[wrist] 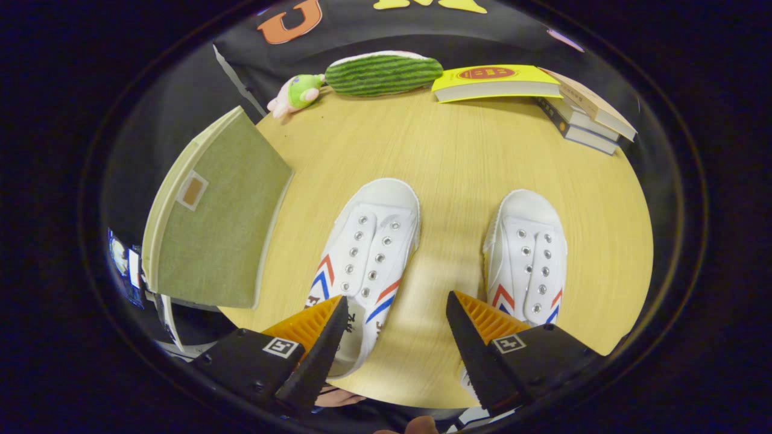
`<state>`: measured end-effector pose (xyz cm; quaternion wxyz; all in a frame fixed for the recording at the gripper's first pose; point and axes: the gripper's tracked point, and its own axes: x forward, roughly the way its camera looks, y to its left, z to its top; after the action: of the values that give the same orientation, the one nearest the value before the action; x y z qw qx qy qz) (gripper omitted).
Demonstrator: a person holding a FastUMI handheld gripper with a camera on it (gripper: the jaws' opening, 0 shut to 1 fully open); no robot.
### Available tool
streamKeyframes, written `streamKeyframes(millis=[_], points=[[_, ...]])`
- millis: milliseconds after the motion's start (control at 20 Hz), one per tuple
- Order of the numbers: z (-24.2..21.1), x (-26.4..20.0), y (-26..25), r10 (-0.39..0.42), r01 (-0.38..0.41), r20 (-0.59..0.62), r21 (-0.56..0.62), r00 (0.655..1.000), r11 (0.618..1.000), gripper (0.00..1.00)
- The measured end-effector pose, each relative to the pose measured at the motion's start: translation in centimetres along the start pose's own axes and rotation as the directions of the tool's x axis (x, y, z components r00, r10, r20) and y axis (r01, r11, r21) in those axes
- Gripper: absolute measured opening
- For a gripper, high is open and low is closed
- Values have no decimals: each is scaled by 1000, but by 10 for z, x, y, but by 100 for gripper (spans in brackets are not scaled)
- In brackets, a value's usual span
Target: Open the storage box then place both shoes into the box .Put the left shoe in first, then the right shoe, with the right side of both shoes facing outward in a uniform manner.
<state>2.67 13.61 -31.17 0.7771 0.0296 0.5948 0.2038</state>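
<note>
The green storage box (214, 211) was seen shut on the table (458, 157), contents hidden. The gripper (397, 328) was held wide open, empty, above both white shoes (371, 253), box beyond-left.

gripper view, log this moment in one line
tool: open, above table | left white canvas shoe: partly between fingers | right white canvas shoe: beside it | green fabric storage box: closed | step: box unopened

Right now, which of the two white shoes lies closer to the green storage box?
The shoe ahead of the open hand-held gripper's left finger, beside the green storage box. The other shoe sits farther away, nearer the books.
</note>
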Motion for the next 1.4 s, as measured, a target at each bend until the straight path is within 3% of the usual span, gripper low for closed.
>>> streamKeyframes(millis=[250, 550, 650, 700, 850, 1000, 1200, 1400], points=[[-4, 16, 8, -4, 4, -48, -6, 999, 1000, 96], [-8, 25, 24, 17, -13, -74, 56, 997, 998, 70], [-8, 25, 29, 37, -30, -74, 93, 997, 995, 57], [-7, 23, 28, 35, -27, -72, 108, 997, 994, 46], [-7, 24, 28, 40, -27, -68, 173, 997, 985, 33], [-4, 19, 30, 73, -56, -59, 259, 996, 964, 10], [-2, 9, 39, 164, -137, -40, 374, 986, 917, 6], [11, -15, 52, 178, -167, 8, 377, 984, 911, 6]])
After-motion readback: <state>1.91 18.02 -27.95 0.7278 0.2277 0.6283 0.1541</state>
